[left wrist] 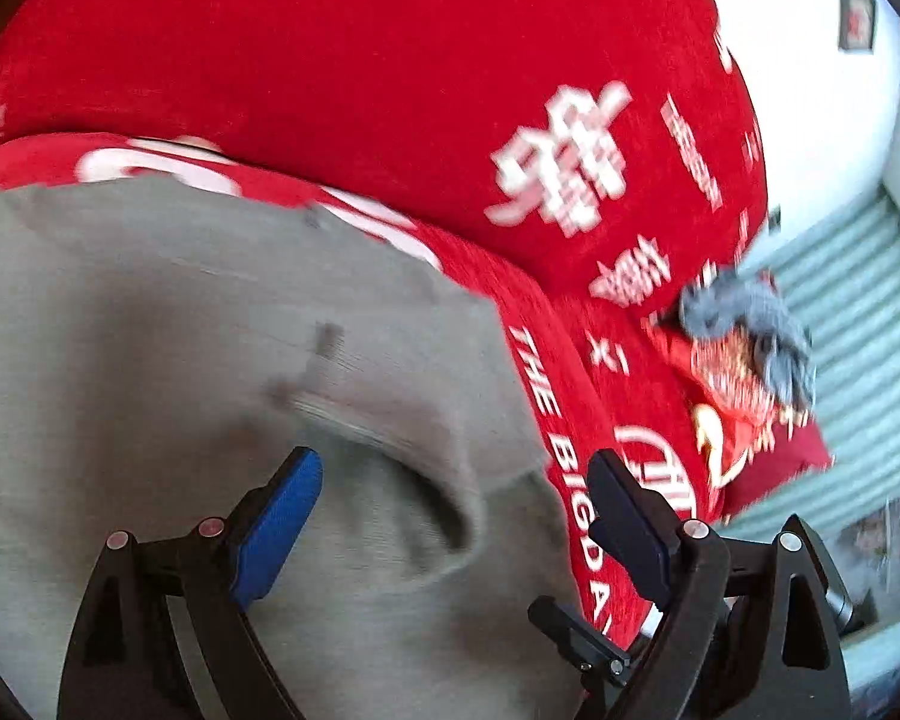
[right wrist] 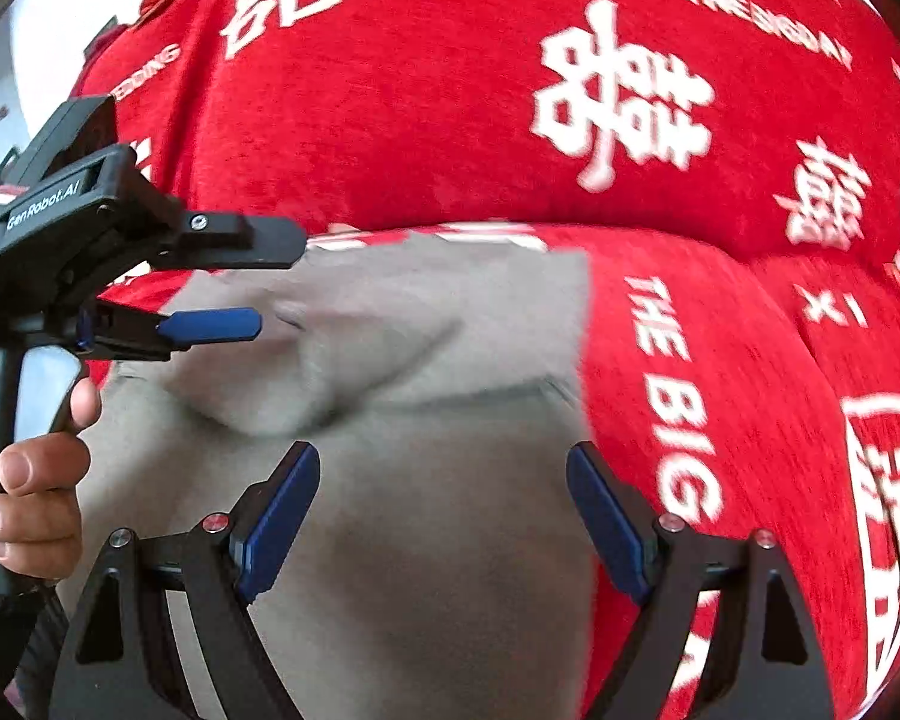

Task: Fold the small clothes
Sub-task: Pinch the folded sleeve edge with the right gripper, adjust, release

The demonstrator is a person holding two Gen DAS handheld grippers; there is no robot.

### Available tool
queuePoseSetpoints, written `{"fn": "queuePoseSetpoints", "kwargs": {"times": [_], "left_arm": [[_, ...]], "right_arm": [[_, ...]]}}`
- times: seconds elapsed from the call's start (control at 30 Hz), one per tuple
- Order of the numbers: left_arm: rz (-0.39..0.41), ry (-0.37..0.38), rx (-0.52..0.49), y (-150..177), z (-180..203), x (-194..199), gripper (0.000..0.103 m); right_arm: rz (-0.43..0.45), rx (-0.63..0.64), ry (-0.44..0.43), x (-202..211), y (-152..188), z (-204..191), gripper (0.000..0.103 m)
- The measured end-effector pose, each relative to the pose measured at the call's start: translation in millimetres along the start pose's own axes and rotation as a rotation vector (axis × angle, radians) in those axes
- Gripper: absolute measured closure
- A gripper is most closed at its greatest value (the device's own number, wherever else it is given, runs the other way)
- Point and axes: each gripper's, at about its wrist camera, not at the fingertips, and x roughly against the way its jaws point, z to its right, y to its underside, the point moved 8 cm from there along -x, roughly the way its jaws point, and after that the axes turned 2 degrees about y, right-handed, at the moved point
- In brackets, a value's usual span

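A grey garment (left wrist: 198,360) lies on a red cover with white print (left wrist: 390,72); it also shows in the right wrist view (right wrist: 426,516), with a raised fold across its middle. My left gripper (left wrist: 456,516) is open and empty, just above the garment's right edge. In the right wrist view the left gripper (right wrist: 270,282) comes in from the left, jaws apart over the garment's far left part. My right gripper (right wrist: 444,510) is open and empty over the garment's near part.
The red cover (right wrist: 630,120) rises into a cushion-like back behind the garment. A crumpled grey and red patterned cloth (left wrist: 744,348) lies at the cover's right edge. Beyond it is a pale green ribbed surface (left wrist: 858,312) and a white wall.
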Motion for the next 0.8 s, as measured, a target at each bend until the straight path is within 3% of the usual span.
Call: {"fn": "queuePoseSetpoints", "kwargs": {"times": [0.1,0.2,0.23,0.27,0.3,0.33,0.4,0.5,0.53,0.67,0.8], "left_arm": [[0.055,-0.052,0.062,-11,-30,18,0.012],[0.065,-0.17,0.097,-12,-64,26,0.012],[0.064,-0.202,0.099,-10,-72,28,0.012],[0.061,-0.237,0.096,-6,-80,29,0.012],[0.057,-0.263,0.09,-4,-86,29,0.012],[0.053,-0.289,0.076,0,-91,29,0.012],[0.06,-0.297,0.039,6,-93,28,0.012],[0.073,-0.366,-0.05,11,-88,19,0.012],[0.078,-0.399,-0.089,13,-86,16,0.012],[0.076,-0.523,-0.231,24,-79,3,0.007],[0.072,-0.533,-0.236,22,-79,4,0.007]], "right_arm": [[0.008,0.034,-0.025,-15,-22,-29,0.016],[-0.029,0.059,0.004,-44,-41,-47,0.022],[-0.047,0.071,0.035,-55,-45,-49,0.039],[-0.078,0.073,0.043,-66,-45,-48,0.079],[-0.117,0.058,0.037,-75,-43,-45,0.089],[-0.157,0.01,0.037,-82,-40,-36,0.089],[-0.139,-0.08,0.001,-76,-35,-18,0.089],[-0.121,-0.109,-0.054,-62,-24,-6,0.089],[-0.125,-0.124,-0.076,-60,-22,-2,0.084],[-0.108,-0.228,-0.115,-58,-27,16,0.051],[-0.102,-0.333,-0.164,-65,-35,30,0.052]]}}
